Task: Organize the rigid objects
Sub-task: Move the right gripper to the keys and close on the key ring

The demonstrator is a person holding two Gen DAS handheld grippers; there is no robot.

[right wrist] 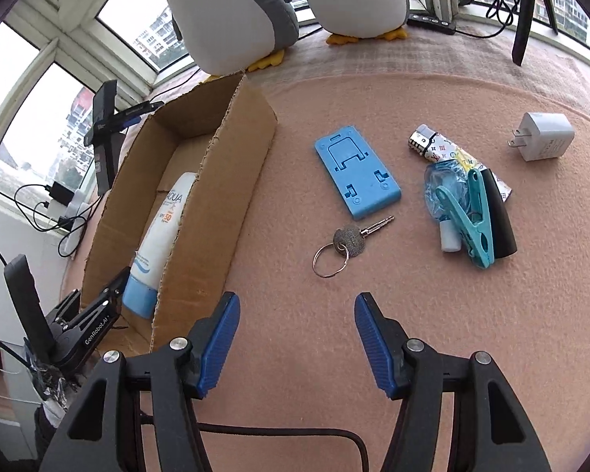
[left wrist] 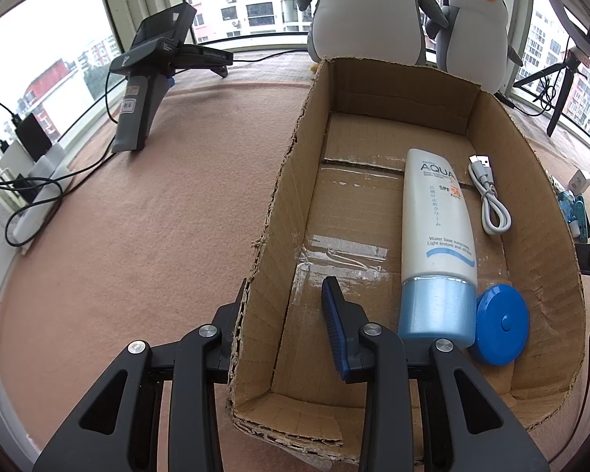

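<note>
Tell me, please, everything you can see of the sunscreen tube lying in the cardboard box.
The sunscreen tube is white, plastic-looking, with a metallic light-blue cap, closed, at its near end. It bears "AQUA", "SPF 50", Japanese text and a blue wave. It lies flat on the floor of the cardboard box, printed side up, lengthwise, nearer the right wall. The blue round disc sits against its cap; the white USB cable lies beside it, apart. Neither gripper holds it.

White-and-blue sunscreen tube, blue round case, brown cardboard box, pink cloth.
</note>
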